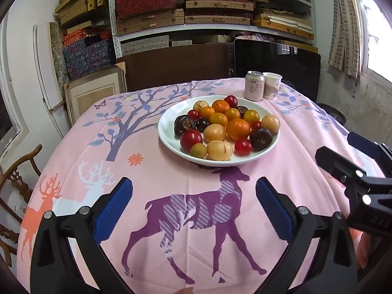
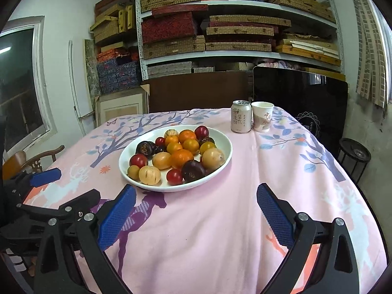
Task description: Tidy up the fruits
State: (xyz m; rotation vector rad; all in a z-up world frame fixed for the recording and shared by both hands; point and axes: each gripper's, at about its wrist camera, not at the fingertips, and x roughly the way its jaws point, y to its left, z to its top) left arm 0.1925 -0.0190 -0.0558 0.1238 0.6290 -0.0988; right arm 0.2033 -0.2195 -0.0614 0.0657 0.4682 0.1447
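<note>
Both grippers above near edge of table, nothing held. Left gripper [image 1: 193, 210]: jaws spread wide, blue pads [image 1: 115, 210] facing each other w/ only the cloth's purple deer print between them. Right gripper [image 2: 196, 214]: jaws likewise spread wide, nothing between, pads over bare pink tablecloth [image 2: 220, 220]. Right gripper also shows at right edge of left wrist view, left gripper at left edge of right wrist view, so the two sit side by side. White plate [image 1: 166, 132] on cloth beyond both grippers, near table centre, apart from both. Fruit all piled in plate: oranges incl. largest one [image 1: 238, 128] mid-pile, red cherry tomatoes e.g. [image 1: 191, 140] at near-left, pale yellow striped fruits e.g. [image 1: 219, 150] at near rim, dark purple ones e.g. [image 1: 261, 138] at near-right. Drink can [image 1: 254, 85] and paper cup [image 1: 272, 85] upright, just beside each other, at far edge of table behind plate. Shelves of boxes [image 2: 220, 24] on back wall.
</note>
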